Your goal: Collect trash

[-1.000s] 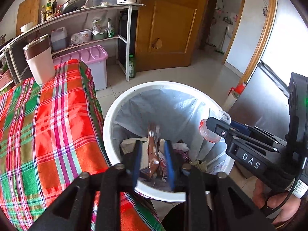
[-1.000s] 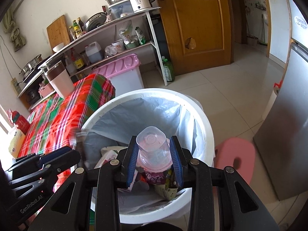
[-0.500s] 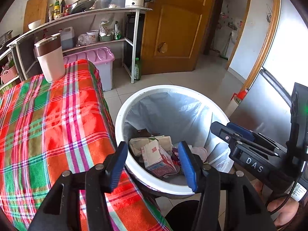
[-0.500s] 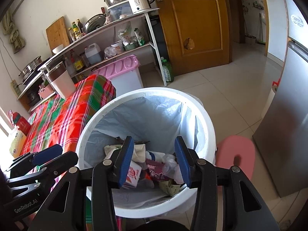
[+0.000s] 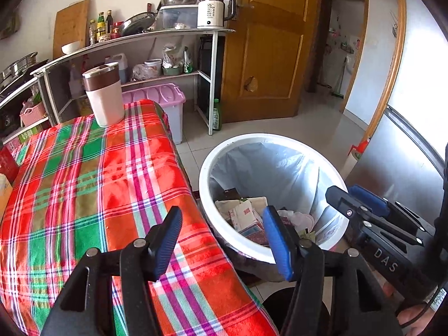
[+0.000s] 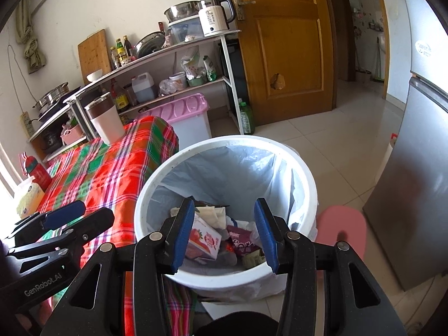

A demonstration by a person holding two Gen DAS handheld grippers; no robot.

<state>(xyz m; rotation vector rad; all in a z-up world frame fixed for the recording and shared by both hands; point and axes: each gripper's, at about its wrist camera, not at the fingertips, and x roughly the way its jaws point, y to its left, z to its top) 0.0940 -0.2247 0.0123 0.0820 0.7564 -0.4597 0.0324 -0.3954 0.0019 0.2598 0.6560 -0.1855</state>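
**Q:** Jaws on the left wrist view, how do they stand?

**A:** Spread wide and empty. The left gripper (image 5: 222,238) held a brown wrapper over the bin (image 5: 268,137) a second ago; now nothing sits between its blue pads (image 5: 275,240). The pads straddle the edge of the plaid cloth (image 5: 92,184), one pad over the cloth, the other over the bin's near rim. The trash (image 5: 246,218) lies just ahead of the right-hand pad, down in the liner.

**Q:** And the other tool in that view?

**A:** The right gripper shows to the right of the jaws, beside the bin, its fingers parted too.

**Q:** The right wrist view?

**A:** Same story. The right gripper (image 6: 225,233) gaped open, jaws hanging above the bin's near side. The clear cup it carried a second ago is gone from between them; a red carton (image 6: 205,239) and a purple packet (image 6: 240,242) lie just ahead of the pads among the trash, and the cup itself cannot be picked out.

**Q:** What does that mean for the job?

**A:** Both drops look done. No litter shows on the cloth ahead of the left jaws, only a tumbler (image 5: 104,95) far ahead, so collection appears near its end.
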